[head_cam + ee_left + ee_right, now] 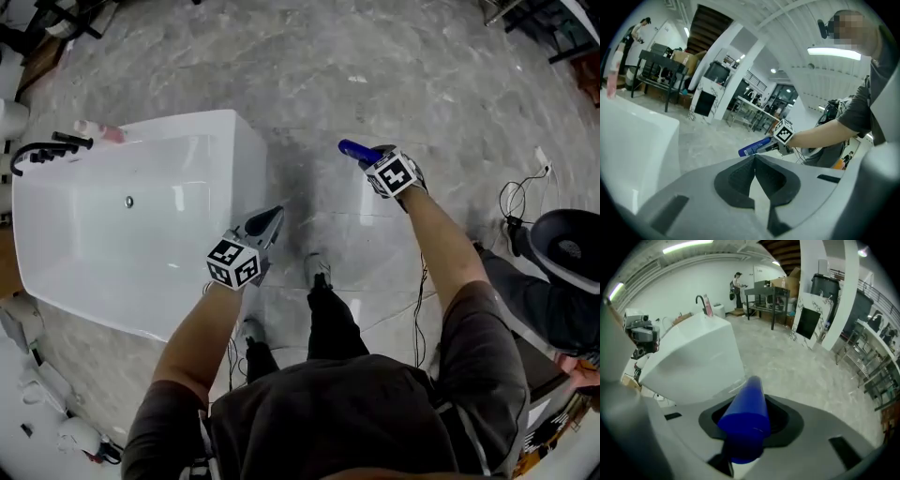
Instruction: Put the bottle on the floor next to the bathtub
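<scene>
The blue bottle (354, 149) is held above the grey marble floor, to the right of the white bathtub (141, 216). My right gripper (371, 159) is shut on it, and the bottle points away from me. In the right gripper view the bottle (747, 412) fills the space between the jaws of that gripper (749, 430), with the bathtub (693, 362) to its left. My left gripper (270, 222) hovers near the tub's right corner, shut and holding nothing. The left gripper view shows its pads (754, 158) meeting at the tips and the bottle (754, 147) beyond them.
A pink bottle (99, 131) and a black faucet (45, 152) sit at the tub's far left rim. My feet (317, 270) stand just right of the tub. Cables (514, 201), a black chair (567, 242) and a seated person (548, 305) are at the right.
</scene>
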Motion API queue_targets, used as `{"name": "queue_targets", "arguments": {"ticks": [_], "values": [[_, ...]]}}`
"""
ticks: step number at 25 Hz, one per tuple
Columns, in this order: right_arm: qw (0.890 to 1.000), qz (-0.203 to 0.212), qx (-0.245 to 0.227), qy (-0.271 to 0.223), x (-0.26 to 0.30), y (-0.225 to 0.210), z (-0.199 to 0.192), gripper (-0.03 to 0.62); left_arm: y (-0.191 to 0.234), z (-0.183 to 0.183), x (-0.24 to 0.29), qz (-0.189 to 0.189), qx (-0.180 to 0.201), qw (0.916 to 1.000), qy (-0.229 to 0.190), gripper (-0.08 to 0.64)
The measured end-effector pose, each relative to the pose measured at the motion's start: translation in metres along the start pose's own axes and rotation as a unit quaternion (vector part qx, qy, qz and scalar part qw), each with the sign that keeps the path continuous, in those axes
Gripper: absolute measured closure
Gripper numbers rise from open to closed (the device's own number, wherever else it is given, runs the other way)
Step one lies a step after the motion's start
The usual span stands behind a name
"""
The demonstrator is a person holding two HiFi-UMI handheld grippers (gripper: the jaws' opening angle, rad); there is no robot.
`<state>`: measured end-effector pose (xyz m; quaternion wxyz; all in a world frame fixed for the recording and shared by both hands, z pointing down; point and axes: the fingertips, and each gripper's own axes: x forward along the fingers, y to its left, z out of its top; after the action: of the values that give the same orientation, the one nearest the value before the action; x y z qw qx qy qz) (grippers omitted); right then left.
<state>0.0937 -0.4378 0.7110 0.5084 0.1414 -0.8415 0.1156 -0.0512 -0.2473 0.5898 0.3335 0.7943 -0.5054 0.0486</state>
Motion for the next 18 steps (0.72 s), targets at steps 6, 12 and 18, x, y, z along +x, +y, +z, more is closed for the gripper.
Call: {"name": "queue_targets", "arguments": {"ticks": [6,12,18], "values": [[0.997,0.0,-0.047,0.062,0.119,-0.034,-0.052,0.457,0.068,-0.065,0.072,0.037,-0.05,0.9979,-0.014,0.555],[0.986,0.017,-0.105,0.126,0.235,-0.048,-0.103,0.457,0.118,-0.131,0.132,0.057,-0.079,0.9953,0.002,0.555],[0.974,0.02,-0.147,0.173,0.324,-0.067,-0.14,0.457,0.165,-0.182,0.18,0.066,-0.108,0.9918,0.02,0.555]]}}
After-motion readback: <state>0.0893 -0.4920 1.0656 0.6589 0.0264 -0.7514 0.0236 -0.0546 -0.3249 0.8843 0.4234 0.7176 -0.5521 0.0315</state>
